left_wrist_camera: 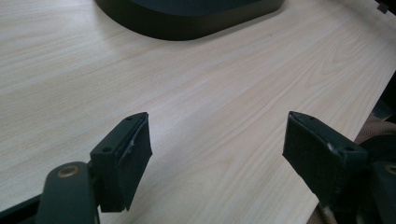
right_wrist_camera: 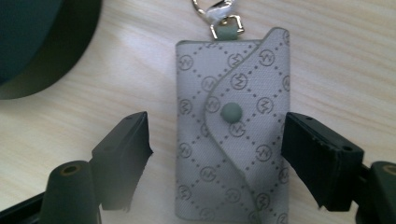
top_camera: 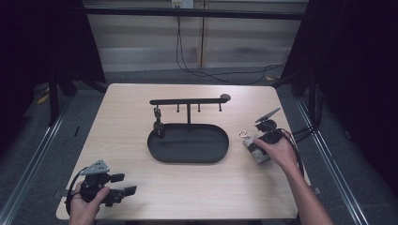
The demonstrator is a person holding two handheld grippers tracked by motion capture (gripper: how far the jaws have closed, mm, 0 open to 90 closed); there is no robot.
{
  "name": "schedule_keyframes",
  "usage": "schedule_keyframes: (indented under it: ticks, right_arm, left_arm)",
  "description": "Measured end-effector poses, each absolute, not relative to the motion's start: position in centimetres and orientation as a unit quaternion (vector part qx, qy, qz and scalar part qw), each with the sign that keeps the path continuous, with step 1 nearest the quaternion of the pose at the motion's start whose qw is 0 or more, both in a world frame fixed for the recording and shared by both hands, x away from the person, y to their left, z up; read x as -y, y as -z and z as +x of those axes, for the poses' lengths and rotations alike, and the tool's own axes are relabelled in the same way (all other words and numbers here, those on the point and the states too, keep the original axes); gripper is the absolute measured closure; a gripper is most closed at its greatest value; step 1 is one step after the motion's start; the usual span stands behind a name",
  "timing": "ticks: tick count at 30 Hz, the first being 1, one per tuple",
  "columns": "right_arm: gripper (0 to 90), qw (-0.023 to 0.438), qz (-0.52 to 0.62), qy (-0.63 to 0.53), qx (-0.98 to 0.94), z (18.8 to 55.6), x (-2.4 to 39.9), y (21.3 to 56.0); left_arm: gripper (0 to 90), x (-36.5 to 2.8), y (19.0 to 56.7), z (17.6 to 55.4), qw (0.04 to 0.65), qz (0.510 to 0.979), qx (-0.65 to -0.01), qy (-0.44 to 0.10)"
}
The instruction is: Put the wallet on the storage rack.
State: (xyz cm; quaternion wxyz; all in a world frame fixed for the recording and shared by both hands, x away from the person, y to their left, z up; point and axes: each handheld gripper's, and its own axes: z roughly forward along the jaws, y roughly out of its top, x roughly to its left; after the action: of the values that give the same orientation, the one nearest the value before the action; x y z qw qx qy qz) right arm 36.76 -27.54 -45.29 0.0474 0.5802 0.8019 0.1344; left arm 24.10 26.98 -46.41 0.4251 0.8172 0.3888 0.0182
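Two grippers are mine, and from the high view they sit far apart: my left gripper rests at the table's near left corner, out of the way, while my right gripper hangs over the grey key pouch just right of the black oval tray, whose hook rack probably awaits the pouch's clasp.

Left gripper view: my jaws gape wide over bare wood, holding nothing.

Right gripper view: the key pouch lies flat between my open jaws, gaps either side, aligned lengthwise so I can pinch its long edges.
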Motion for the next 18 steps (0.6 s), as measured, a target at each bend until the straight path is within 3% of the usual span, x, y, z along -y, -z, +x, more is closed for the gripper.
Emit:
schedule_keyframes:
  ticks: [18]
  right_arm:
    - [23.8, 0.049, 0.577, -0.083, -0.811, 38.2, 26.8, 46.0]
  left_arm:
    - [23.3, -27.0, 46.4, 24.1, 0.420, 0.819, -0.389, -0.023]
